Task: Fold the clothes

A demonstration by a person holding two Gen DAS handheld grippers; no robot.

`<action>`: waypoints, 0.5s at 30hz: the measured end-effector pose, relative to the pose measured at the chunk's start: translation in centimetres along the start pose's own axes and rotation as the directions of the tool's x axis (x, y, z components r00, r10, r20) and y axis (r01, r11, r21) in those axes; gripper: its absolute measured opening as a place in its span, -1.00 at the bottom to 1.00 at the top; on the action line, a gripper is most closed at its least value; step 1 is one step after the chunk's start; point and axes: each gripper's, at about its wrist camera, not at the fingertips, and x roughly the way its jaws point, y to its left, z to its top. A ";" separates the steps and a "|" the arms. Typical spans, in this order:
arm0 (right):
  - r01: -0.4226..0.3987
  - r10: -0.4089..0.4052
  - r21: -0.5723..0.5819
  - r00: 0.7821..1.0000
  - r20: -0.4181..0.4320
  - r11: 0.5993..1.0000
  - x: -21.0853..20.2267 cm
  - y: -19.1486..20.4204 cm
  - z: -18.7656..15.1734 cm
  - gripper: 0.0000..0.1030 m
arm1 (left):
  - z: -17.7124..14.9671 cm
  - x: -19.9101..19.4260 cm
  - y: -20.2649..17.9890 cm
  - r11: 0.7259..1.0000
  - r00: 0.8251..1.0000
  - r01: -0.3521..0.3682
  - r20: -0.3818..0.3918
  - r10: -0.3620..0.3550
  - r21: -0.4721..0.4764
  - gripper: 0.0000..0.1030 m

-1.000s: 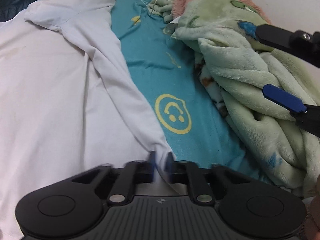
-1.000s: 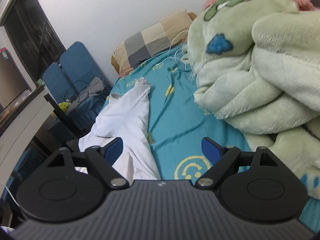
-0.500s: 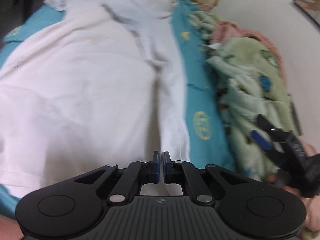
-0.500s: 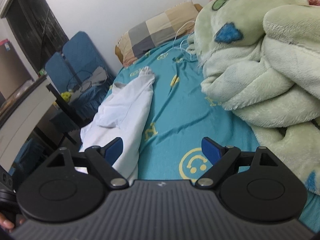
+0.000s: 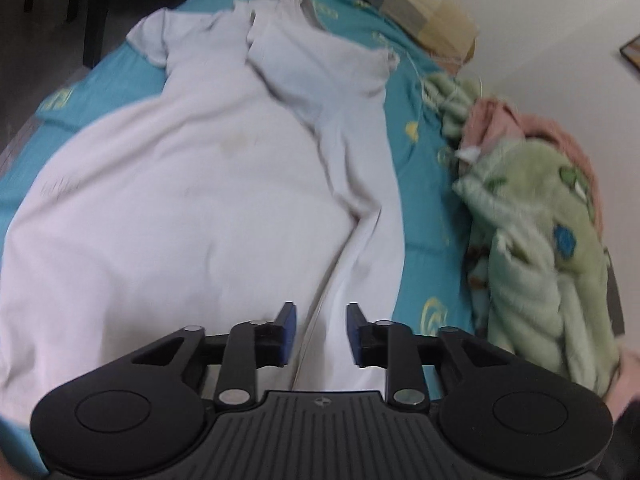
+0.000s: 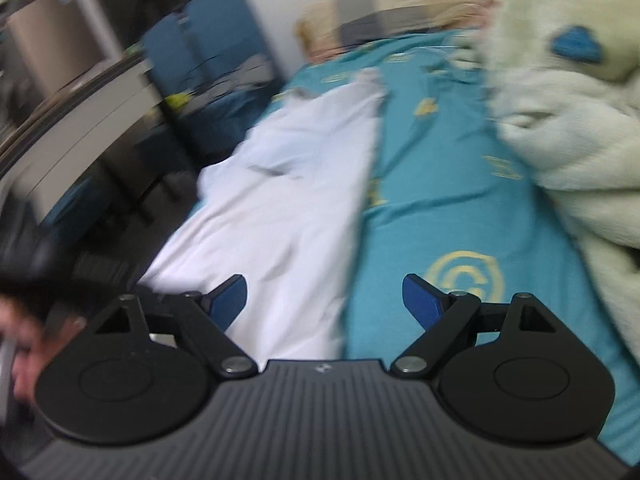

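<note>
On the teal smiley-print bedsheet [image 5: 416, 216] lay a white short-sleeved shirt [image 5: 180, 208], spread mostly flat and taking up the left and middle of the left wrist view. Its far sleeve [image 5: 332, 68] was folded inward across the chest, and a long fold ridge ran down the right side toward the hem. Left gripper [image 5: 318, 334] hovered over that right-hand hem edge, jaws parted with a modest gap, nothing between the blue pads [image 5: 289, 330]. Right of the shirt came bare sheet, then a heaped green plush blanket [image 5: 536, 264], with a checked pillow [image 5: 408, 8] at the head of the bed.

Right wrist view was motion-blurred: shirt [image 6: 280, 208] on the left, sheet in the middle, blanket [image 6: 568, 112] on the right. Right gripper [image 6: 324, 300] was spread wide and empty, above the shirt's edge.

Fabric looked thin, light and limp, likely to sag and crease. Best hold, as a judgement: pinch the hem corner and the shoulder seam on one side, both layers together.
</note>
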 end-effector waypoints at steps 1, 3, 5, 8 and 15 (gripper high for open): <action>-0.026 0.026 -0.022 1.000 -0.012 0.999 0.3 0.6 -0.1 0.50 | 1.1 0.9 -0.4 1.000 1.000 -0.002 0.011 0.002 -0.014 -0.23; -0.071 0.068 -0.068 0.996 -0.053 0.995 1.1 1.9 -0.5 0.23 | 3.3 2.7 -1.1 0.999 0.999 -0.007 0.033 0.008 -0.039 -0.22; -0.111 0.096 -0.124 0.988 -0.117 0.986 2.2 3.2 -1.0 -0.01 | 5.4 5.2 -1.8 0.999 0.998 -0.027 0.052 0.029 -0.040 -0.20; -0.168 0.137 -0.149 0.971 -0.197 0.974 4.0 4.5 -1.5 -0.19 | 7.0 9.1 -1.9 0.998 0.998 -0.045 0.048 0.047 -0.043 -0.21; -0.196 0.141 -0.134 0.930 -0.340 0.971 7.3 5.0 -2.6 -0.20 | 9.1 15.4 -1.3 0.995 0.994 -0.089 0.066 0.092 -0.046 -0.51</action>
